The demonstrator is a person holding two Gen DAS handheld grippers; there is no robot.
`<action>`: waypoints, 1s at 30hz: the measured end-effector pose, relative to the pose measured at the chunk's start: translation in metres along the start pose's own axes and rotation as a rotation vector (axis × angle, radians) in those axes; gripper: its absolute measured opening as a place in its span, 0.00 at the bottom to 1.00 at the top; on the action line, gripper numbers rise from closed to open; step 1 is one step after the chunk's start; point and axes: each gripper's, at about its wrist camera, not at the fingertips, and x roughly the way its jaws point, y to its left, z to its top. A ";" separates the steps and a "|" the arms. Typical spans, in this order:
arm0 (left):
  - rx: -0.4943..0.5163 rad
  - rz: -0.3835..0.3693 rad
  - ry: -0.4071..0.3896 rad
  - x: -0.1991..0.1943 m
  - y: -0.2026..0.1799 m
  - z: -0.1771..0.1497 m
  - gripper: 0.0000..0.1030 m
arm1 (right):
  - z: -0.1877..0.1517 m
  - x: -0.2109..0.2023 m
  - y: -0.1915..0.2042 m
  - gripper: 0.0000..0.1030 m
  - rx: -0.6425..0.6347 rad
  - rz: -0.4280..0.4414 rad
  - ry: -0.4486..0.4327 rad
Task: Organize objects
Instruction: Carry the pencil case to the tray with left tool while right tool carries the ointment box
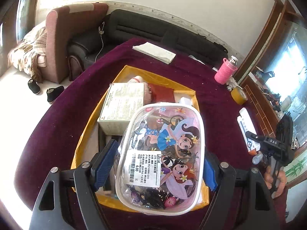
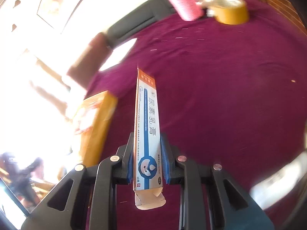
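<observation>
The left gripper point(image 1: 156, 164) holds a clear cartoon-printed pouch point(image 1: 163, 153) by its two long sides, blue fingers point(image 1: 104, 163) pinching it wide so the soft bag stays flat, with its price label up, rather than folding. It hangs directly above the yellow box point(image 1: 92, 134), which sits on the purple-covered counter point(image 1: 57, 115) and already holds a pale carton point(image 1: 122, 103) and a red packet point(image 1: 163, 94) at its far end; the pouch seems meant to go in on top of them. The right gripper point(image 2: 147, 163) has its fingers nearly pressed together, clamped on the lower part of a slim ointment carton point(image 2: 146, 118), which stands out lengthwise along them with its open end flap toward the camera. That carton is off the counter to the right of the yellow box, probably waiting its turn. A pink-sleeved bottle point(image 1: 225, 71) and a roll of tape point(image 1: 238, 95) stand beyond the box on its right, not yet sorted.
</observation>
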 end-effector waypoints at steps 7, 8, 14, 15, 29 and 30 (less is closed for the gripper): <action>-0.013 -0.001 0.042 0.026 0.012 -0.017 0.72 | -0.012 0.030 0.086 0.20 -0.073 0.139 0.098; -0.001 0.021 0.045 0.031 0.010 -0.017 0.72 | -0.014 0.039 0.096 0.20 -0.078 0.149 0.120; 0.080 0.129 0.018 0.038 0.006 -0.025 0.72 | -0.035 0.074 0.134 0.20 -0.098 0.157 0.197; 0.089 0.145 0.012 0.039 0.005 -0.025 0.72 | -0.039 0.078 0.138 0.20 -0.100 0.158 0.204; 0.161 0.296 -0.068 0.041 0.005 -0.027 0.72 | -0.070 0.113 0.186 0.20 -0.255 0.000 0.213; 0.159 0.296 -0.063 0.043 0.006 -0.027 0.72 | -0.070 0.115 0.187 0.20 -0.259 -0.010 0.213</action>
